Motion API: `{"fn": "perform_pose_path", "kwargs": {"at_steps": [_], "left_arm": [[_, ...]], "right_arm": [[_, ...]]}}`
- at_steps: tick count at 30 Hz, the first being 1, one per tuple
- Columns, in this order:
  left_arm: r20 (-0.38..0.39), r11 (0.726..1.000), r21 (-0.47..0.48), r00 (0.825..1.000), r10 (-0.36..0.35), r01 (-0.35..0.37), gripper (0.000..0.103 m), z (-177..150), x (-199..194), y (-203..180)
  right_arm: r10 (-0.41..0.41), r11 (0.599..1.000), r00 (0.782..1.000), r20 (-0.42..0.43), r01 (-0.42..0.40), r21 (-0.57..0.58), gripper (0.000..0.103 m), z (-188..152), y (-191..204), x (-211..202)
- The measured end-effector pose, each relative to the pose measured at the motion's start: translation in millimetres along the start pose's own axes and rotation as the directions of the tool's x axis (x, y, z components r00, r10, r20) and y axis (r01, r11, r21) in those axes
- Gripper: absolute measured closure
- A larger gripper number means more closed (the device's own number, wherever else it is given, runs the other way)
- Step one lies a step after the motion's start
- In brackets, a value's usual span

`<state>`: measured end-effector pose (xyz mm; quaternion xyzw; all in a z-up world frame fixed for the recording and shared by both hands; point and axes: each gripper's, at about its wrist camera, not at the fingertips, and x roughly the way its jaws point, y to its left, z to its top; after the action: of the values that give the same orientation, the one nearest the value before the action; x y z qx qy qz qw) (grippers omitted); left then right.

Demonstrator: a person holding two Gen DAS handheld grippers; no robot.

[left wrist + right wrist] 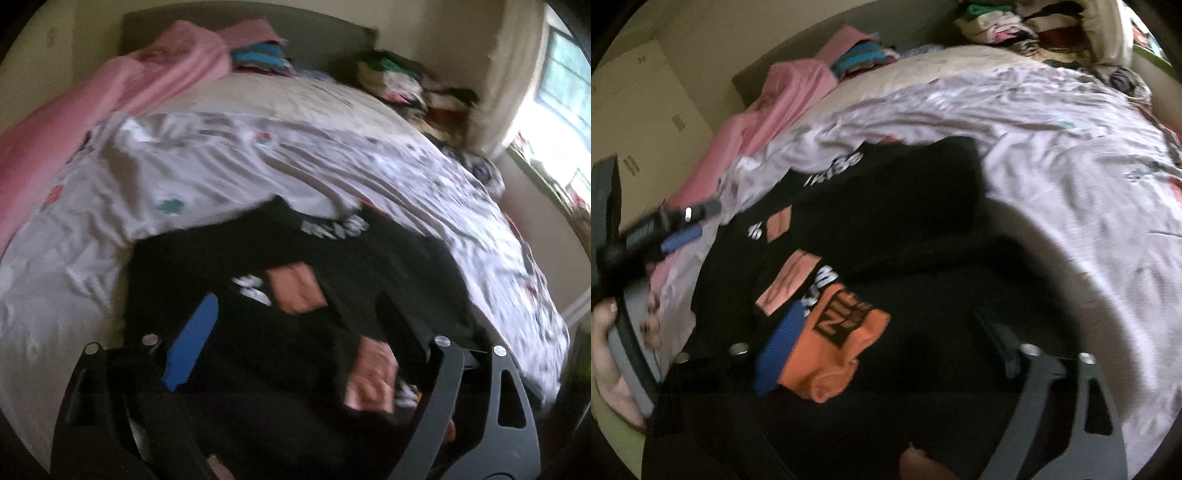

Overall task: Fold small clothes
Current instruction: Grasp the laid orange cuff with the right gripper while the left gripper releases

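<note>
In the left wrist view, the left gripper [295,332] hangs over a black garment [369,266] spread on the near part of the bed, its jaws standing wide apart with nothing pinched between them; one finger carries a blue pad [194,341] on the left, and the dark finger [397,325] on the right lies over the cloth. The garment shows white lettering and peach patches. Beyond it the white patterned sheet [221,166] is rumpled, a pink blanket [122,92] runs along the far left, and a heap of mixed clothes [402,83] sits at the far right by the wall. In the right wrist view, the right gripper [886,347] also stands open above the same black garment [905,206], gripping nothing; an orange printed patch [834,350] lies just beside its blue pad [779,350]. At the left edge the left gripper [683,225] shows above the sheet, held by a hand [613,354], apart from the garment's edge.
</note>
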<state>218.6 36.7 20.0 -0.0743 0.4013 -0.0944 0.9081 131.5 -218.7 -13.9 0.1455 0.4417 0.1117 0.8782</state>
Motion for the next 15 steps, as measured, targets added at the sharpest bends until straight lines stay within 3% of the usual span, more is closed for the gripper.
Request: {"fn": "perform_pose_path", "kwargs": {"at_steps": [6,7,10,12,15], "left_arm": [[0.052,0.997,-0.081,0.998,0.021,-0.017,0.021,-0.6,-4.4,45.7],[0.053,0.995,-0.093,0.998,0.032,-0.027,0.021,-1.4,-5.0,53.9],[0.043,0.99,-0.136,0.999,0.03,-0.024,0.021,-1.0,-4.3,72.3],[0.048,0.987,-0.162,0.998,0.026,-0.018,0.021,-1.0,-6.9,81.1],[0.061,0.985,-0.172,0.998,0.027,-0.016,0.021,-1.0,-12.9,88.0]], "right_arm": [[-0.046,0.999,0.998,-0.047,0.046,-0.012,0.045,-7.8,11.4,29.8],[-0.05,0.999,0.998,-0.04,0.05,-0.019,0.058,-8.1,12.9,30.5],[-0.038,0.998,0.999,-0.029,0.037,-0.048,0.085,-7.4,20.4,31.8],[-0.034,0.997,0.999,-0.023,0.032,-0.067,0.093,-7.2,25.2,31.5],[-0.041,0.994,0.999,0.003,0.041,-0.1,0.095,-3.0,34.0,28.0]]}}
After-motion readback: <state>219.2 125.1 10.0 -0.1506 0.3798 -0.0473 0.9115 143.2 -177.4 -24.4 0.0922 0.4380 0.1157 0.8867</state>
